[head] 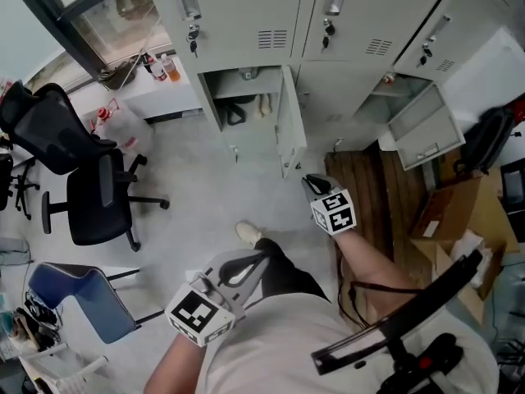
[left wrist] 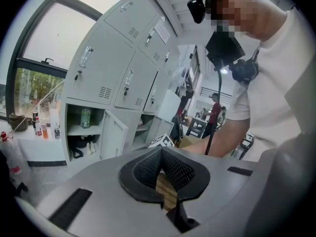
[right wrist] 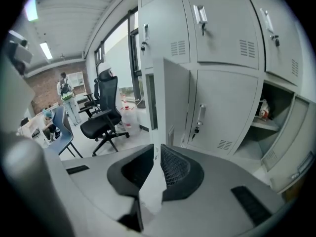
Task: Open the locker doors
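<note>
The grey lockers [head: 246, 15] fill the far side of the head view, and their upper doors are closed. The lower left door [head: 292, 121] stands swung out towards me, edge-on in the right gripper view [right wrist: 157, 107]. My right gripper [head: 307, 180] is at that door's free edge, and the white edge runs straight into the narrow gap between its pads [right wrist: 154, 149]. The lower middle door [right wrist: 222, 107] beside it is closed. The lower right door [head: 422, 125] hangs open. My left gripper [head: 250, 263] is held back near my body, its pads together with nothing between them [left wrist: 161, 158].
Two black office chairs [head: 94, 187] and a blue chair [head: 78, 298] stand on the left. A wooden platform [head: 369, 187], a cardboard box [head: 459, 220] and a dark bag [head: 488, 138] crowd the right. My shoe [head: 248, 233] is on the pale floor before the lockers.
</note>
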{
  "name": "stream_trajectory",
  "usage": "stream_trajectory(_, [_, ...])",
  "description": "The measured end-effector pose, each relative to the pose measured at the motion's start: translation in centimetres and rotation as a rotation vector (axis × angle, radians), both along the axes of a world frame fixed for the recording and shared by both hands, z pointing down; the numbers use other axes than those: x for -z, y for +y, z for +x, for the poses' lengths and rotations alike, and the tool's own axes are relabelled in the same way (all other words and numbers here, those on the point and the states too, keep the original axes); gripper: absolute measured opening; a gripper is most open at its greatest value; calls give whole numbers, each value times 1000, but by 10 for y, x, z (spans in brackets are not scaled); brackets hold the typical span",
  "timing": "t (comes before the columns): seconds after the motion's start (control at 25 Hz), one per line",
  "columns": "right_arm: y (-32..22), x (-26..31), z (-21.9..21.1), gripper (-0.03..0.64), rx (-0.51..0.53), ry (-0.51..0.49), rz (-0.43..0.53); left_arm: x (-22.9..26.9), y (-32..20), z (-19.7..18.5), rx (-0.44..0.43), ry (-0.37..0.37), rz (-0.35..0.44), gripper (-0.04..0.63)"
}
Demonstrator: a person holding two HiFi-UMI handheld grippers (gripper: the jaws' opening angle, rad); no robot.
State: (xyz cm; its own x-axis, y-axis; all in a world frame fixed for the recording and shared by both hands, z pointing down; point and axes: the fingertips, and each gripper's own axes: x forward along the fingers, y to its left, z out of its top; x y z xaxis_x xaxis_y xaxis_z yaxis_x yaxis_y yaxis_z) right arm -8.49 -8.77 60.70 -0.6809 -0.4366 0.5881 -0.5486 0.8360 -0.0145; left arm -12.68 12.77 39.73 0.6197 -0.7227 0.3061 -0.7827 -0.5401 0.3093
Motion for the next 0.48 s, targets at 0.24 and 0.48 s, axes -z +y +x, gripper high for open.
stream_trajectory(0.24, [18, 128, 36, 44, -8, -106, 97, 36, 3, 17, -26, 18, 82, 11])
stream_trajectory(0.48, [-5, 251, 46, 44, -25, -207, 237, 79, -12, 39, -92, 2, 163, 11])
